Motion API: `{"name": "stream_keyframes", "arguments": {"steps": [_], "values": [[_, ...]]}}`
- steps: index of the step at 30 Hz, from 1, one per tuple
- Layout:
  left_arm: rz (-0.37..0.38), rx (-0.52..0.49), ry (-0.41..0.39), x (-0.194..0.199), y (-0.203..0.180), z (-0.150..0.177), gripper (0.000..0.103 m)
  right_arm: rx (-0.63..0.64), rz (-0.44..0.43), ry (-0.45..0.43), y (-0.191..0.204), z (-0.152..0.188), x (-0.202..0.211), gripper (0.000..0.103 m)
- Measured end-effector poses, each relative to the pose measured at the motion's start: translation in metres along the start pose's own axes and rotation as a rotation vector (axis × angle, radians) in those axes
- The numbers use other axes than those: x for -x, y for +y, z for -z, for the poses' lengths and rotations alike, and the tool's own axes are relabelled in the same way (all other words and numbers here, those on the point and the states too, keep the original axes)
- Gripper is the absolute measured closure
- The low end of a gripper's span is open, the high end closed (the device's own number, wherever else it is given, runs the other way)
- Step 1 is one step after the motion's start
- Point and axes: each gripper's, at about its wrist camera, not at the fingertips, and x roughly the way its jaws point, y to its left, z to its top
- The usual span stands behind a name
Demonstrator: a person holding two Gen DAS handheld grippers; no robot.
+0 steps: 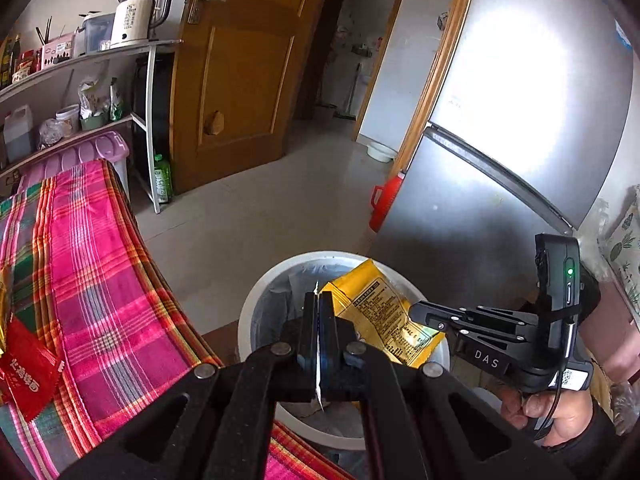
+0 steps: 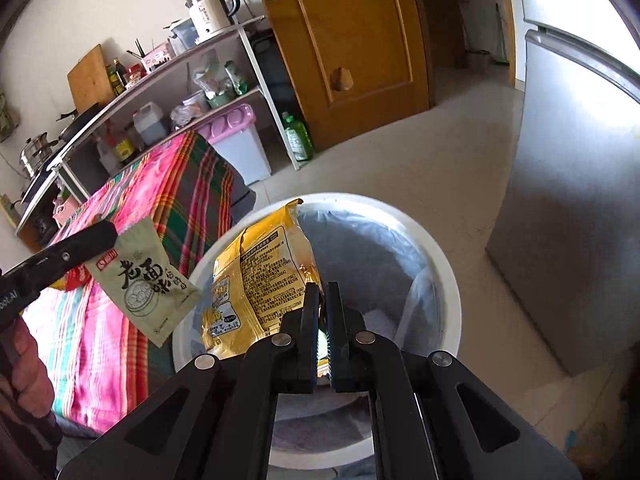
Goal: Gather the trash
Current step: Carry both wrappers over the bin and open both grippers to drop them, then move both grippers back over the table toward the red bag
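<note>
My right gripper (image 2: 323, 292) is shut on a yellow snack wrapper (image 2: 264, 280) and holds it over the white trash bin (image 2: 448, 280), which has a clear liner. The wrapper (image 1: 380, 312) and right gripper (image 1: 416, 312) also show in the left wrist view above the bin (image 1: 256, 304). My left gripper (image 1: 319, 300) is shut on a pale green packet (image 2: 148, 284), seen edge-on in its own view as a thin white strip (image 1: 319, 376). In the right wrist view the left gripper (image 2: 110, 232) holds the packet beside the bin's left rim, above the table edge.
A table with a pink plaid cloth (image 1: 92, 264) stands left of the bin; a red packet (image 1: 28, 376) lies on it. A silver fridge (image 1: 500, 160) stands right of the bin. A shelf with a kettle (image 1: 136, 16), a lilac-lidded bin (image 2: 240, 140) and a wooden door (image 1: 240, 76) are behind.
</note>
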Motion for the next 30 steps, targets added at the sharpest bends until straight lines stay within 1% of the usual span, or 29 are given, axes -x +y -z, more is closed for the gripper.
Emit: {"name": "stream_keyframes", "arguments": {"steps": [2, 5, 7, 10, 12, 15, 23, 26, 30], "values": [[-0.005, 0.011, 0.031, -0.008, 0.003, 0.007, 0.102, 0.004, 0.005, 0.014, 0.0, 0.002, -0.005, 0.098], [-0.014, 0.02, 0.049, -0.012, 0.007, 0.013, 0.102, 0.011, 0.008, 0.023, 0.001, 0.006, -0.007, 0.091], [-0.014, 0.019, 0.05, -0.012, 0.008, 0.015, 0.102, 0.013, 0.006, 0.023, 0.003, 0.006, -0.007, 0.079], [-0.024, 0.011, 0.038, -0.007, 0.008, 0.019, 0.101, 0.023, 0.004, 0.006, 0.008, 0.006, -0.001, 0.073], [-0.02, 0.015, 0.03, -0.002, 0.009, 0.02, 0.1, 0.03, -0.003, -0.005, 0.013, 0.005, 0.003, 0.072], [-0.029, 0.022, 0.012, 0.006, 0.013, 0.023, 0.096, 0.042, -0.011, -0.029, 0.02, 0.004, 0.013, 0.071], [-0.06, 0.043, -0.047, 0.041, 0.025, 0.033, 0.074, 0.077, -0.056, -0.097, 0.047, 0.003, 0.038, 0.071], [-0.077, 0.058, -0.056, 0.052, 0.031, 0.038, 0.072, 0.098, -0.078, -0.113, 0.058, 0.005, 0.044, 0.071], [-0.1, 0.077, -0.07, 0.066, 0.039, 0.047, 0.07, 0.132, -0.114, -0.111, 0.075, 0.007, 0.047, 0.071]]}}
